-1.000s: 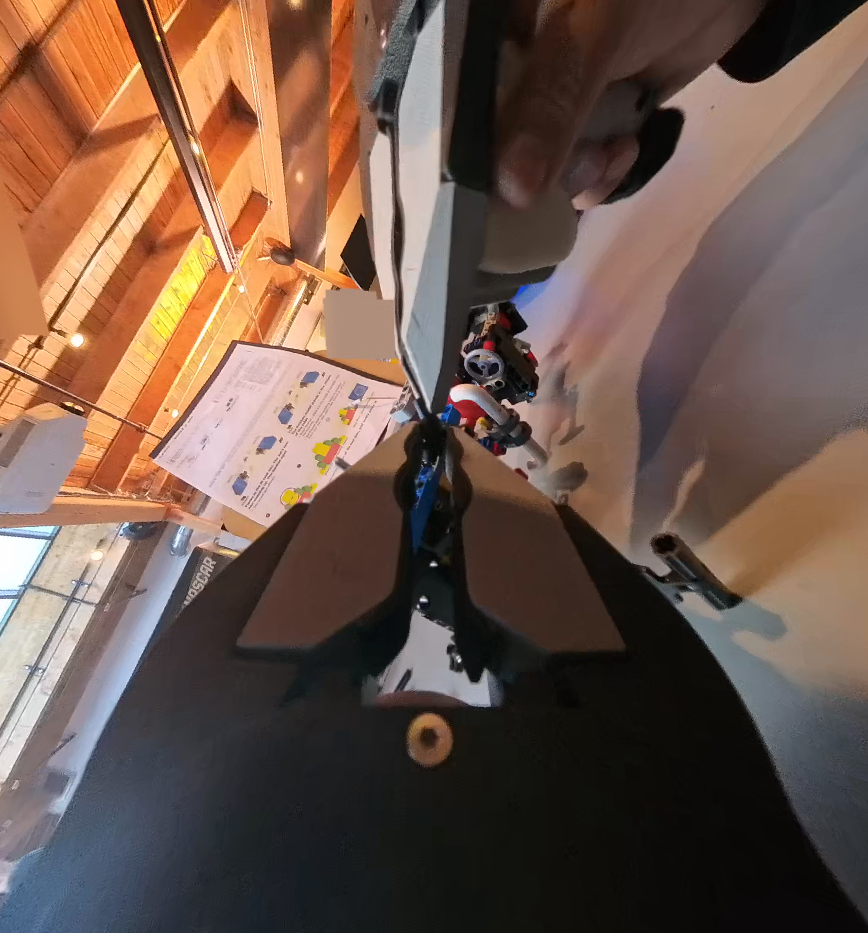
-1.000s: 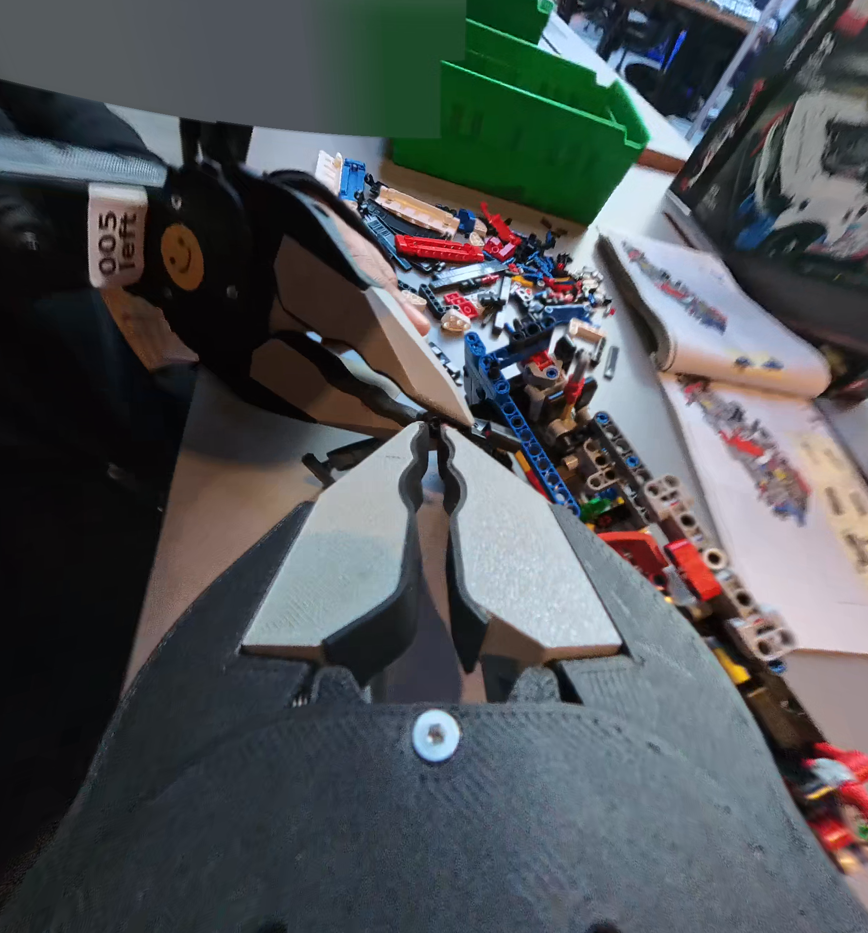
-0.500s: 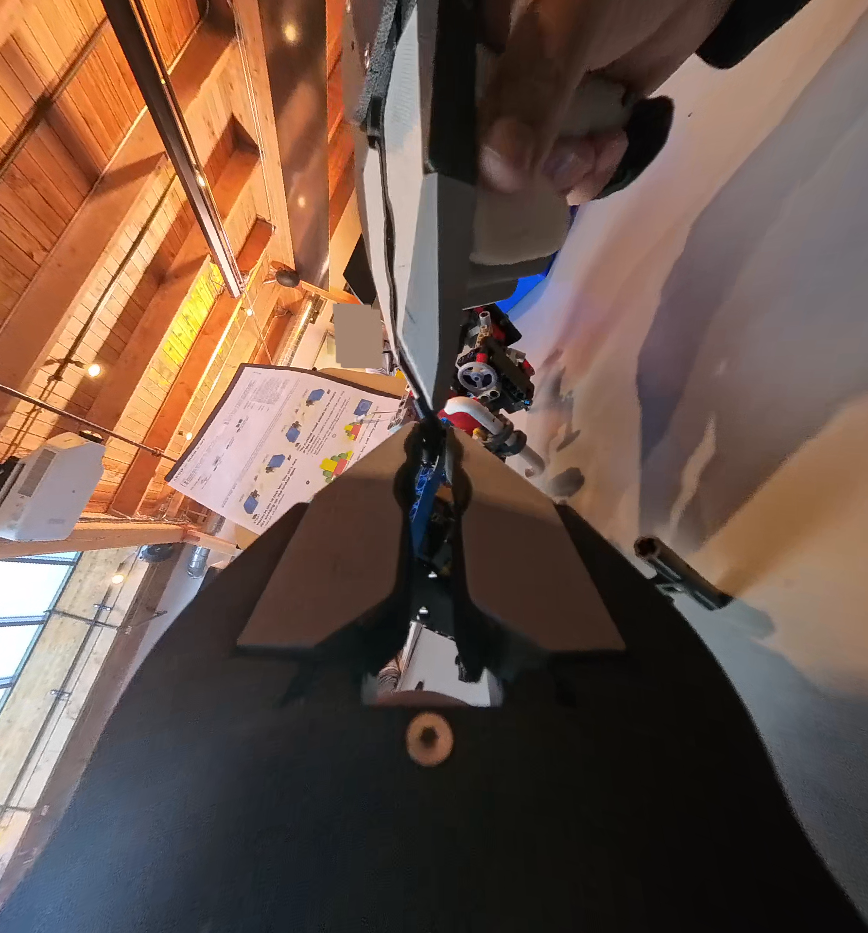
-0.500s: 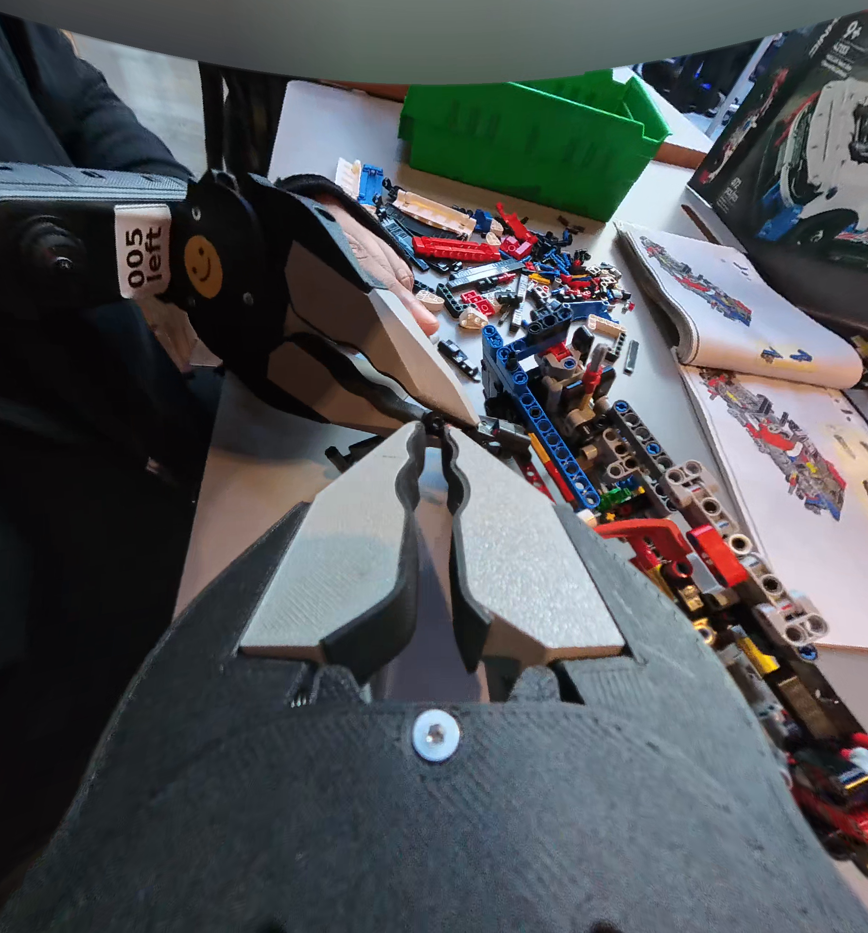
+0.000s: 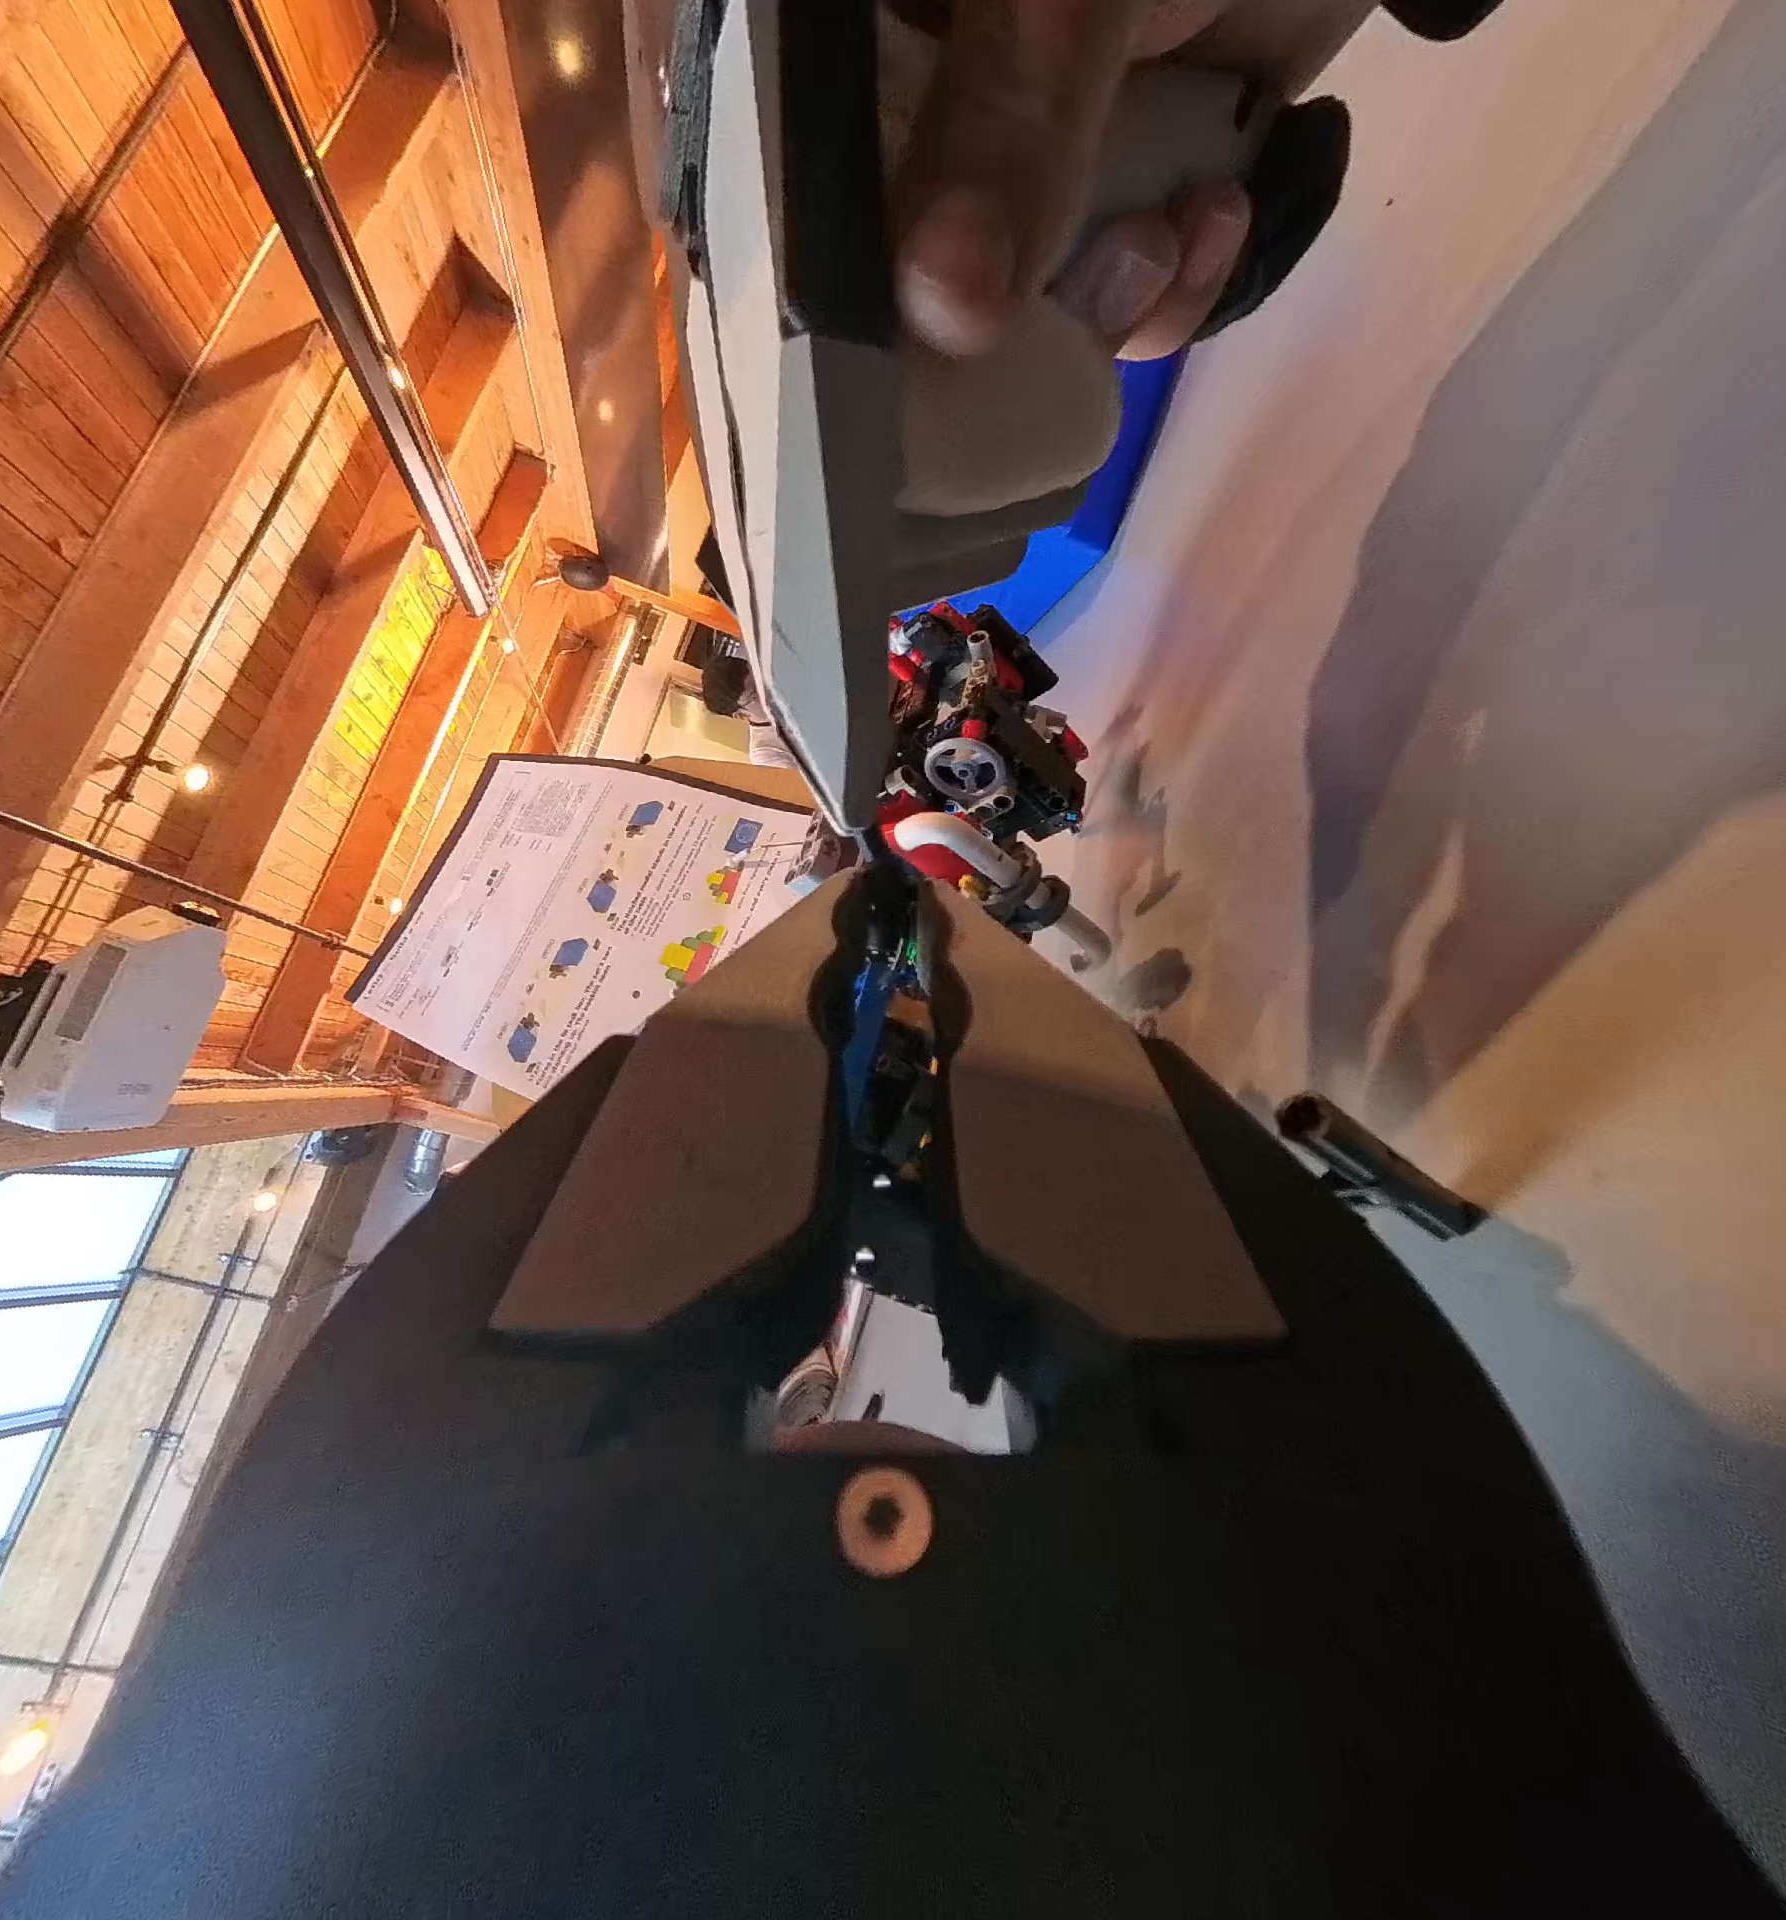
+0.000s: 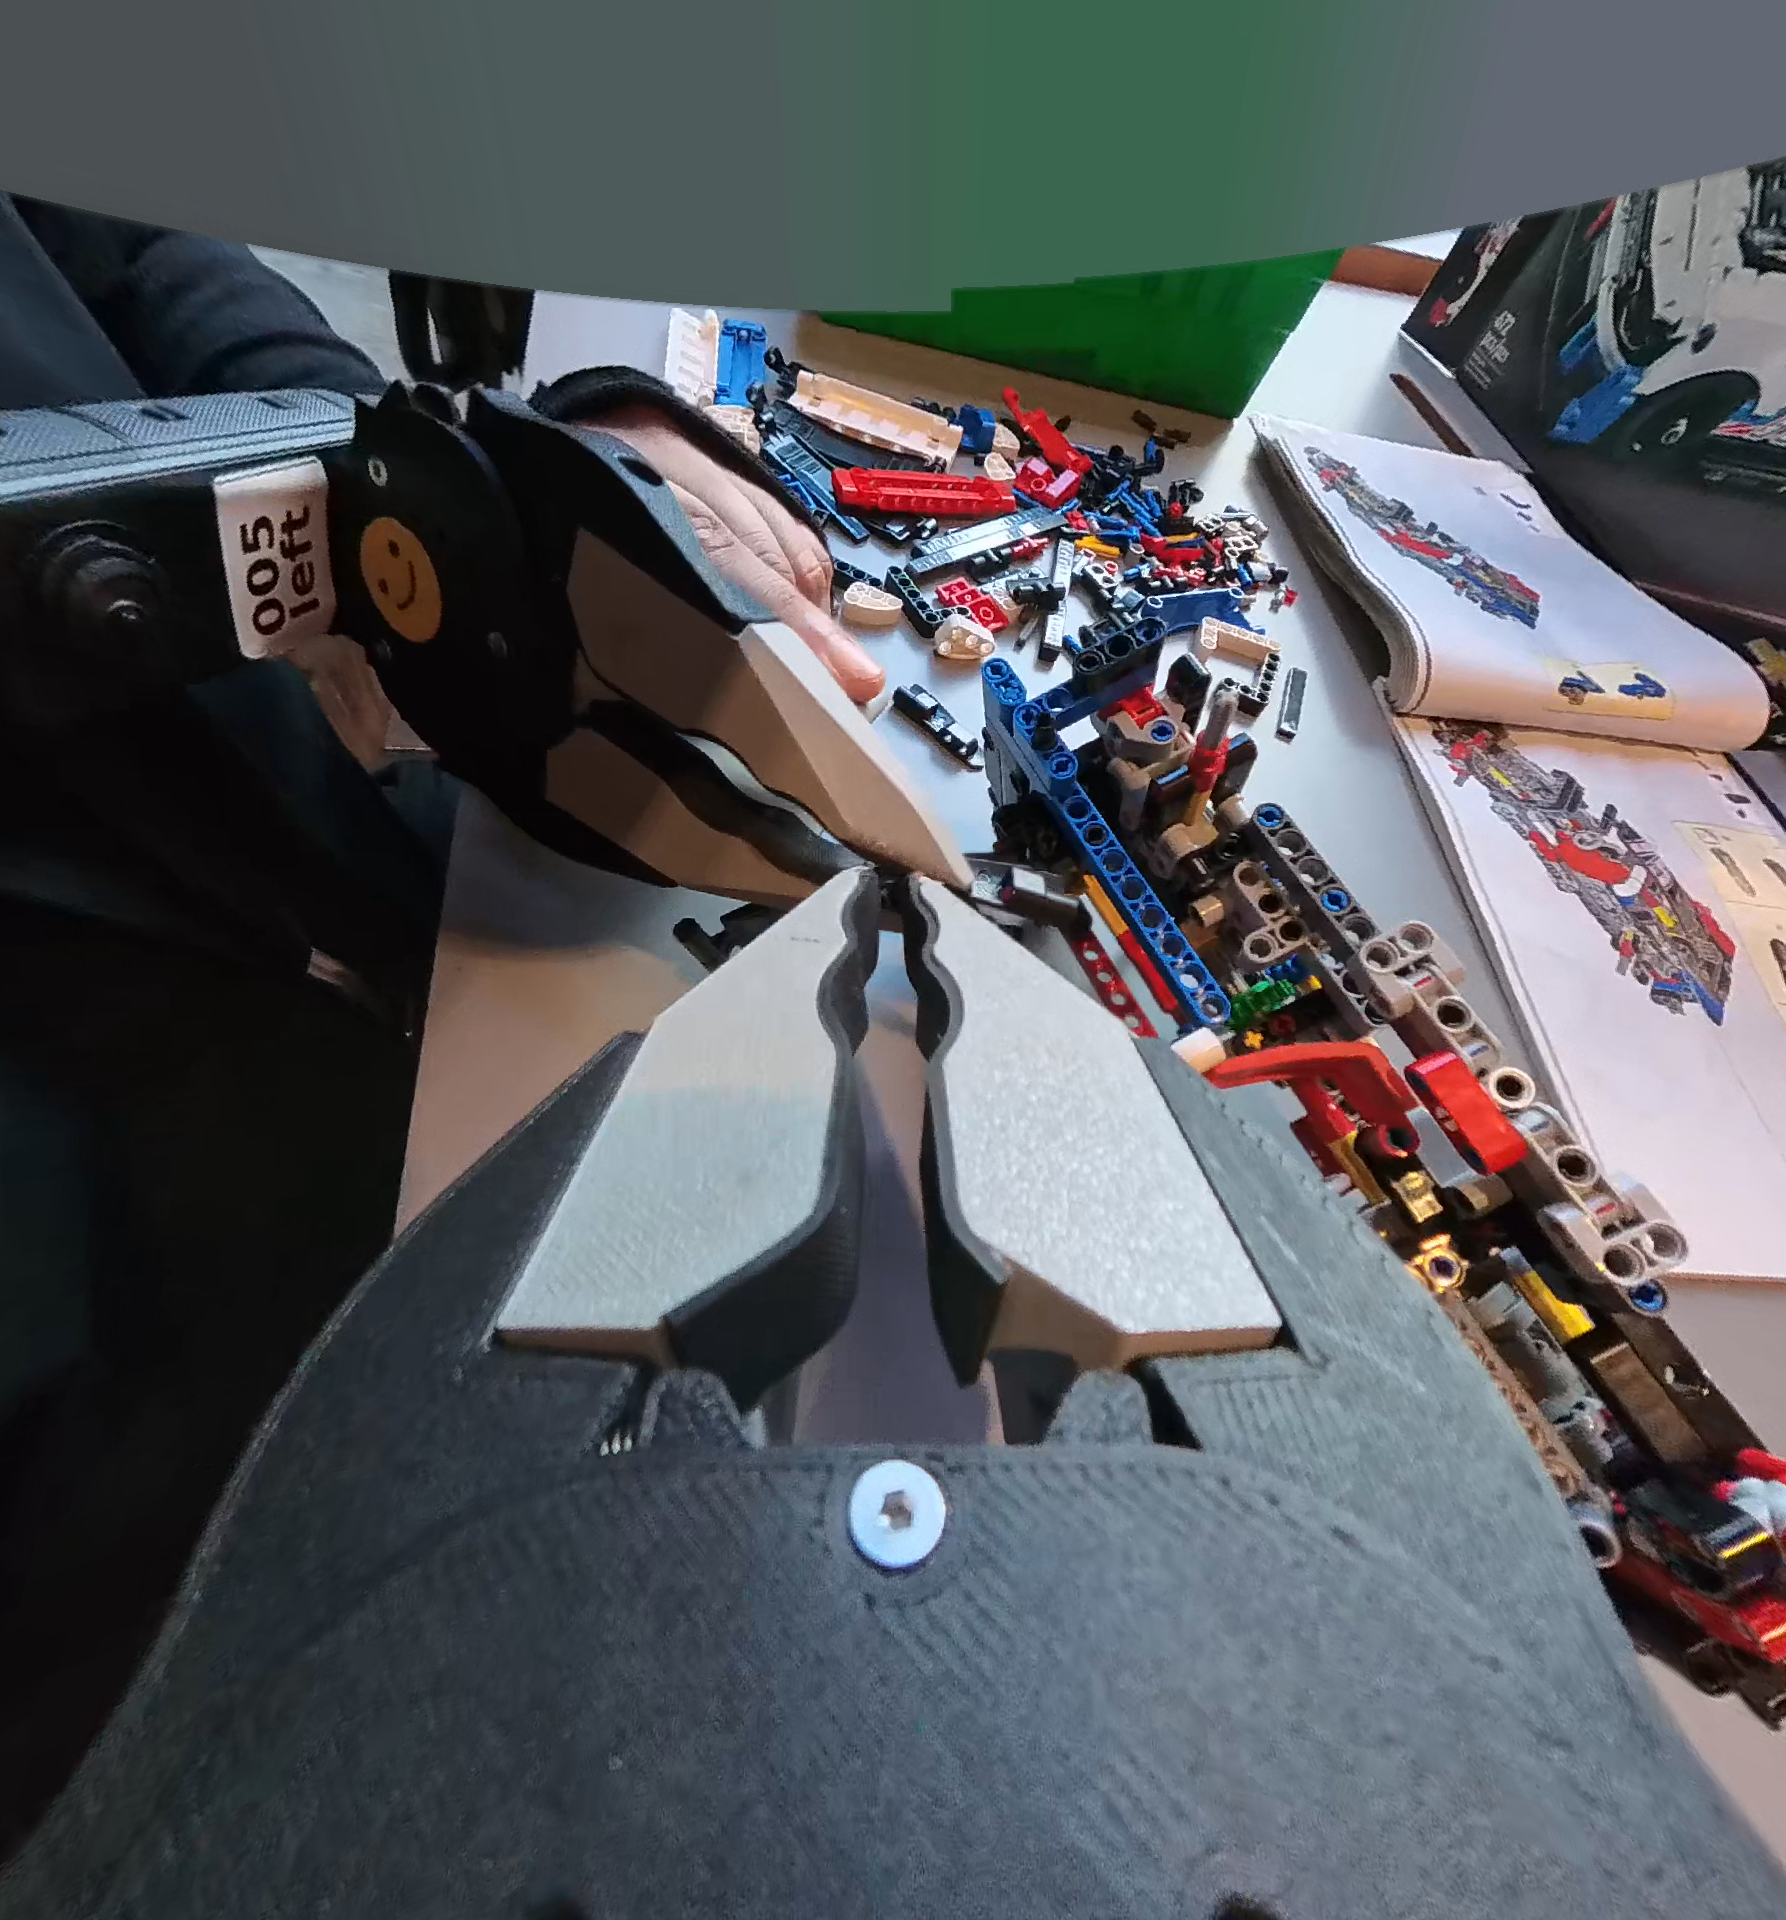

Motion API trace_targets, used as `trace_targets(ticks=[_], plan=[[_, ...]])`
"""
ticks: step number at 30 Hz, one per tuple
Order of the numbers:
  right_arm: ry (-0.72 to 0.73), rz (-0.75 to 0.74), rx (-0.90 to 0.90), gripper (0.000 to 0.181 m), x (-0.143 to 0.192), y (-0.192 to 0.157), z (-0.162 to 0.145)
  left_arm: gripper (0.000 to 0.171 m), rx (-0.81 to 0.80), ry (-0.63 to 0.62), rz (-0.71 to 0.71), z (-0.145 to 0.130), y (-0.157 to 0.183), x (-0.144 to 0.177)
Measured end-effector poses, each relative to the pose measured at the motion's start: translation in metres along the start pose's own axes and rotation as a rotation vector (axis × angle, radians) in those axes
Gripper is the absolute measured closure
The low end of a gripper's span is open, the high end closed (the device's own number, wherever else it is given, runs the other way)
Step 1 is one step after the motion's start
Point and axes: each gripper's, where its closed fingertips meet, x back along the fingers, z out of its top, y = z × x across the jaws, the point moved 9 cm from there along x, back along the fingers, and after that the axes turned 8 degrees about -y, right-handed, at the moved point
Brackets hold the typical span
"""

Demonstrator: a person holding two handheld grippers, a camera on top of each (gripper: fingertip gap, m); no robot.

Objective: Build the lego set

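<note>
The left gripper (image 5: pixel 884 914) is clamped on the edge of the long lego car frame (image 6: pixel 1315 997), which lies on the white table (image 6: pixel 556 977). The right gripper (image 6: pixel 894 894), nearly closed with nothing visibly between its fingers, meets it tip to tip. Loose pieces (image 6: pixel 1024 540) lie at twelve o'clock, the open manual (image 6: pixel 1554 727) at two o'clock.

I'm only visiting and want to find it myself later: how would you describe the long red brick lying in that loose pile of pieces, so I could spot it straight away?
Start at the green bin at the far edge of the table. Just in front of it lies the loose pile of pieces. The long red brick lies flat on the pile's near-left side; it is the biggest red piece there, far longer than the small red bits around it.
</note>
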Motion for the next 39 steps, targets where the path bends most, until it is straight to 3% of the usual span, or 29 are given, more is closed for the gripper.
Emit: trace_targets(ticks=[17,39], plan=[[-0.138,0.001,0.008,0.181,-0.0048,0.0010,0.0004,0.166,-0.061,-0.030,-0.008,-0.0007,0.0014,-0.0003],[-0.100,0.031,-0.043,0.181,-0.0060,0.0027,-0.0037,0.166,-0.045,-0.036,-0.039,0.0005,-0.0004,0.0027]])
